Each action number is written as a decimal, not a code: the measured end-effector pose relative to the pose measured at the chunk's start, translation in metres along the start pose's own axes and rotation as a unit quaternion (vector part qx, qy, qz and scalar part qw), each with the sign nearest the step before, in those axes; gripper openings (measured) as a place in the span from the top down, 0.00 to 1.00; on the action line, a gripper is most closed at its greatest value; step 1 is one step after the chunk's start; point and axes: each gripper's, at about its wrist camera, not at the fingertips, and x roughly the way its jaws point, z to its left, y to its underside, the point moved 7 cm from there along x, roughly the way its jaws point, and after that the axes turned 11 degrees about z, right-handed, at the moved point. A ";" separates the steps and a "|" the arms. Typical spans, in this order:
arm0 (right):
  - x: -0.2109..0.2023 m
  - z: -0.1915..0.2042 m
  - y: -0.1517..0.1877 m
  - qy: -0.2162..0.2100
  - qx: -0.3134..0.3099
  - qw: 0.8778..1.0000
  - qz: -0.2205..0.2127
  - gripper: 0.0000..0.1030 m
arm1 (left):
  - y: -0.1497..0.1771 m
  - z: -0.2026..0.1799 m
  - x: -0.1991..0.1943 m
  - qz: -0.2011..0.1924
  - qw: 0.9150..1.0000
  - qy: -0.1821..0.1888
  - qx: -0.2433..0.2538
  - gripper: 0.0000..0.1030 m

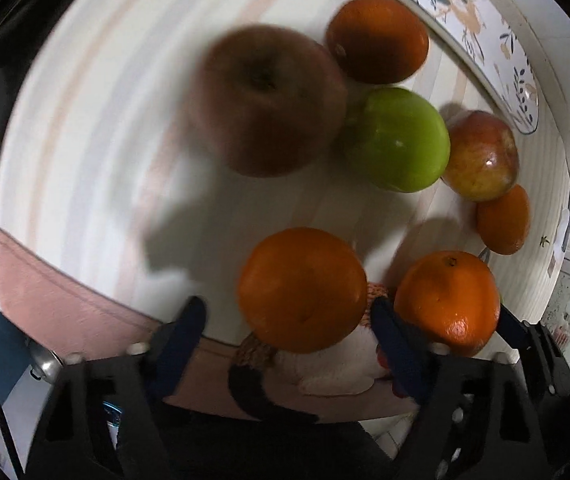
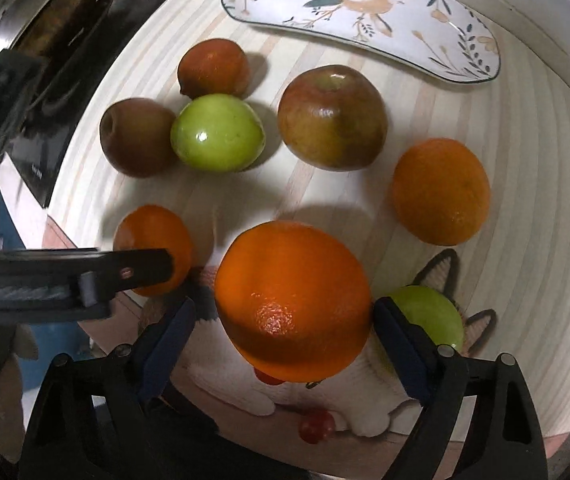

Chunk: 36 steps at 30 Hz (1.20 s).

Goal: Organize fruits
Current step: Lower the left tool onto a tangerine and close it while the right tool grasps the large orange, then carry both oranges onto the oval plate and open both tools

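In the left wrist view my left gripper point(image 1: 289, 316) holds an orange point(image 1: 303, 288) between its blue fingers. Beyond it lie a blurred brown apple point(image 1: 269, 100), a green apple point(image 1: 399, 138), a red-yellow apple point(image 1: 483, 156) and three more oranges. In the right wrist view my right gripper point(image 2: 285, 314) holds a large orange point(image 2: 291, 300) above the table's front edge. The left gripper's black body point(image 2: 65, 276) crosses at the left with its orange point(image 2: 153, 246). A second green apple point(image 2: 431, 314) sits behind my right finger. The floral plate point(image 2: 365, 12) lies at the back.
The fruits lie on a pale striped wooden table point(image 2: 525, 200). A dark-red apple point(image 2: 331, 116) and an orange point(image 2: 441, 190) lie mid-table. A knitted cat-shaped mat point(image 2: 325, 396) with small red pieces lies at the front edge. Dark objects stand at the far left.
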 end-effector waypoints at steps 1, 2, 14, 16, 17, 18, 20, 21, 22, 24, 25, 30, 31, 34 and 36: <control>0.000 0.000 0.001 0.001 -0.002 1.000 0.003 0.11 | 0.000 -0.003 -0.001 -0.003 1.000 0.014 0.002 0.39; 0.001 0.001 0.000 0.002 -0.003 1.000 0.004 0.11 | 0.001 -0.004 -0.003 -0.004 1.000 0.013 0.001 0.40; 0.004 0.007 -0.013 0.054 -0.013 0.998 -0.006 0.17 | 0.010 0.006 -0.036 -0.050 0.995 -0.078 0.036 0.40; 0.002 0.002 -0.013 0.040 0.010 0.999 -0.001 0.18 | 0.009 -0.001 -0.037 -0.051 0.995 -0.082 0.038 0.40; 0.002 -0.002 -0.013 0.034 0.019 0.999 0.003 0.18 | 0.011 -0.003 -0.040 -0.051 0.995 -0.081 0.039 0.40; 0.001 -0.004 -0.011 0.019 0.034 0.999 0.007 0.18 | 0.015 -0.004 -0.043 -0.052 0.995 -0.081 0.040 0.40; -0.003 -0.009 -0.006 -0.019 0.055 0.998 0.011 0.18 | 0.010 -0.006 -0.025 -0.059 0.993 -0.087 0.043 0.40; -0.003 -0.009 -0.004 -0.038 0.063 0.997 0.016 0.18 | 0.010 0.001 -0.018 -0.061 0.993 -0.094 0.044 0.40; -0.002 -0.008 -0.002 -0.048 0.067 0.996 0.020 0.18 | 0.012 -0.001 -0.018 -0.060 0.993 -0.096 0.045 0.40; 0.002 -0.008 0.001 -0.054 0.074 0.996 0.022 0.17 | 0.013 -0.002 -0.019 -0.062 0.992 -0.096 0.049 0.40; 0.000 -0.009 0.000 -0.051 0.074 0.996 0.015 0.17 | 0.012 -0.001 -0.022 -0.062 0.992 -0.096 0.051 0.40; -0.001 -0.008 -0.003 -0.047 0.071 0.996 0.020 0.17 | 0.010 -0.001 -0.025 -0.064 0.992 -0.096 0.055 0.40; -0.002 -0.007 -0.004 -0.046 0.070 0.996 0.021 0.17 | 0.007 -0.001 -0.025 -0.063 0.992 -0.095 0.056 0.41; 0.000 -0.002 -0.008 -0.047 0.080 0.995 0.022 0.18 | 0.003 -0.003 -0.027 -0.061 0.992 -0.092 0.061 0.41; 0.003 -0.008 -0.009 -0.052 0.092 0.994 0.020 0.19 | 0.004 0.000 -0.031 -0.065 0.991 -0.093 0.068 0.41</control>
